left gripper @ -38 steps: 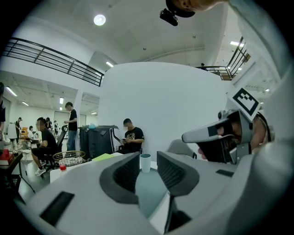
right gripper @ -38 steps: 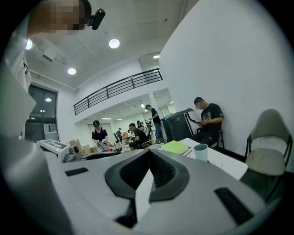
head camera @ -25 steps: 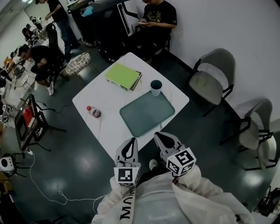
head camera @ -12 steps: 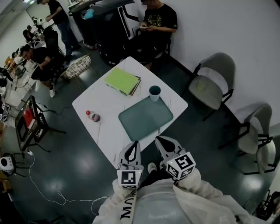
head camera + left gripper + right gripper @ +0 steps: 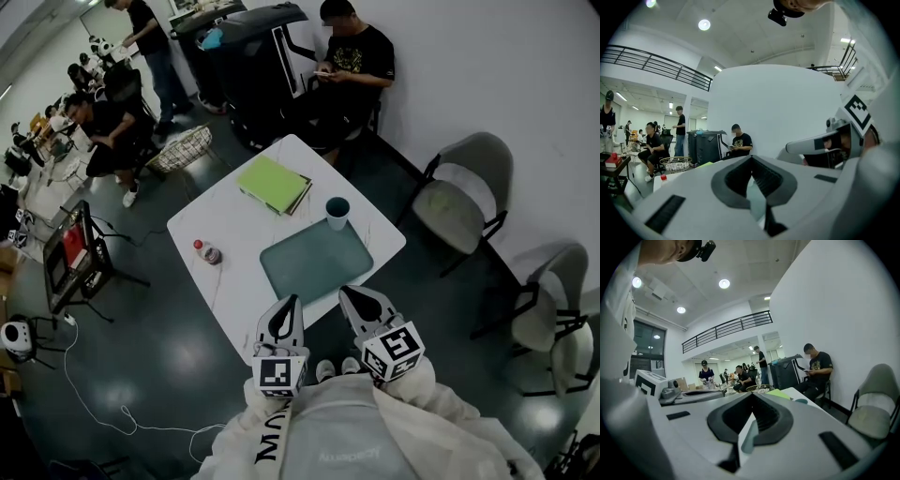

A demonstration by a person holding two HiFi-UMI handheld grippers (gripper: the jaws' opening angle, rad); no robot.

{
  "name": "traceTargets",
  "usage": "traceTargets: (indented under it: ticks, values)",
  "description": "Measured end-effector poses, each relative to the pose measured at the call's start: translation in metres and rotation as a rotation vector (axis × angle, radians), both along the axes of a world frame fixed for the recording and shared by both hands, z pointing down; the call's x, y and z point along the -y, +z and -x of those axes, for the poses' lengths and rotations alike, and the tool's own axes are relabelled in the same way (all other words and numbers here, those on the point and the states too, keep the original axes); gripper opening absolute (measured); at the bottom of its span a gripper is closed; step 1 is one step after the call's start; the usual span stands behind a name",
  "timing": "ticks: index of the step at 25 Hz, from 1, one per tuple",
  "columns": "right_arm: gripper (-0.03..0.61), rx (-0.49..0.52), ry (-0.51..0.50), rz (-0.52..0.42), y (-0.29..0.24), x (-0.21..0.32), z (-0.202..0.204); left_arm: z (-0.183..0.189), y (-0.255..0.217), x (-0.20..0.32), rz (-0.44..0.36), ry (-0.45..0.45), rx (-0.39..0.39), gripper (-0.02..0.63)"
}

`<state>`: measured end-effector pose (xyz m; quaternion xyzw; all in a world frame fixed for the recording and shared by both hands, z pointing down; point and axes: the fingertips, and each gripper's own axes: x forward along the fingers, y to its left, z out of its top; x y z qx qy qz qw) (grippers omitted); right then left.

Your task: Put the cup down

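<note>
A dark teal cup [image 5: 337, 212] stands upright on the white table [image 5: 234, 225], just past the far edge of a grey-green tray [image 5: 316, 260]. Only its rim [image 5: 801, 401] shows in the right gripper view. My left gripper [image 5: 288, 304] and right gripper [image 5: 352, 295] hang side by side over the floor at the table's near corner, well short of the cup. Both point almost level toward the table. The left gripper [image 5: 752, 159] has its jaws together with nothing in them, and so does the right gripper [image 5: 752, 397].
A green folder [image 5: 273, 182] and a red-capped bottle [image 5: 206, 252] lie on the table. A person [image 5: 352, 56] sits beyond its far corner. Chairs [image 5: 457, 192] stand to the right. A rack [image 5: 75, 253], a cable and more people are at left.
Both grippers have risen a little and edged toward the table, still shut. The cup, tray, folder and bottle have kept their places on the table.
</note>
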<state>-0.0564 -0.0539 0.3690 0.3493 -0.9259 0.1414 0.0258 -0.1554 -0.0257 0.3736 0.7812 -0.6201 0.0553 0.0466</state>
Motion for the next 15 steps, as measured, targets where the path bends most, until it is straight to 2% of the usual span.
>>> traceTargets:
  ticks: [6,15]
  values:
    - [0.005,0.021,0.02,-0.027,-0.009,0.01,-0.013,-0.018,-0.011,0.008,-0.022,0.03,0.027,0.011]
    - [0.005,0.023,0.048,-0.025,-0.007,0.015,-0.029,-0.035,-0.004,0.011,-0.005,0.048,0.046,0.011]
